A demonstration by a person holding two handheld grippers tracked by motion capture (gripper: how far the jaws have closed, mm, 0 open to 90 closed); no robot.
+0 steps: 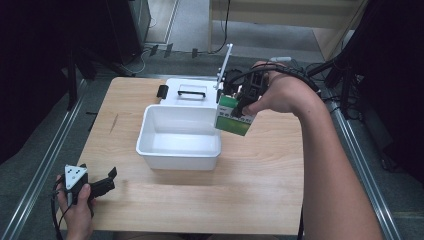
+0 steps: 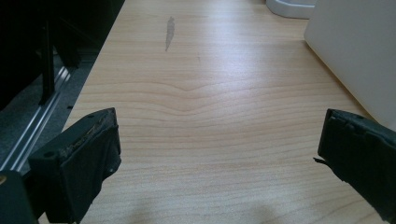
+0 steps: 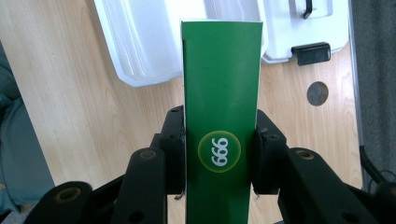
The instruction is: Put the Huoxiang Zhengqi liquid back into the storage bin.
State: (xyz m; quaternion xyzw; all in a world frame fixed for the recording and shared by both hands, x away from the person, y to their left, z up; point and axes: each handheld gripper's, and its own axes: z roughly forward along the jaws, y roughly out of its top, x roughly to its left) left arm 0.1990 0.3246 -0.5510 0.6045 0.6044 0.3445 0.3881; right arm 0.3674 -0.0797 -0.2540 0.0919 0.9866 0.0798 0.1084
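Note:
A green and white carton (image 1: 232, 116) hangs in the air over the right rim of the white bin (image 1: 150, 150), held by my right gripper (image 1: 245, 97). In the right gripper view the green carton (image 3: 220, 93) with a round "999" mark is clamped between both jaws of my right gripper (image 3: 219, 154), above the bin's corner (image 3: 135, 60). My left gripper (image 1: 102, 184) rests at the table's front left corner, held by a hand. Its jaws stand wide apart over bare wood in the left gripper view, gripper (image 2: 217, 154) with nothing between them.
The bin's white lid (image 1: 192, 92) with a black handle and a black latch (image 1: 162, 91) lies behind the bin. The bin wall (image 2: 355, 51) rises at the right of the left gripper view. A round hole (image 3: 317, 93) marks the wooden table (image 1: 260, 190).

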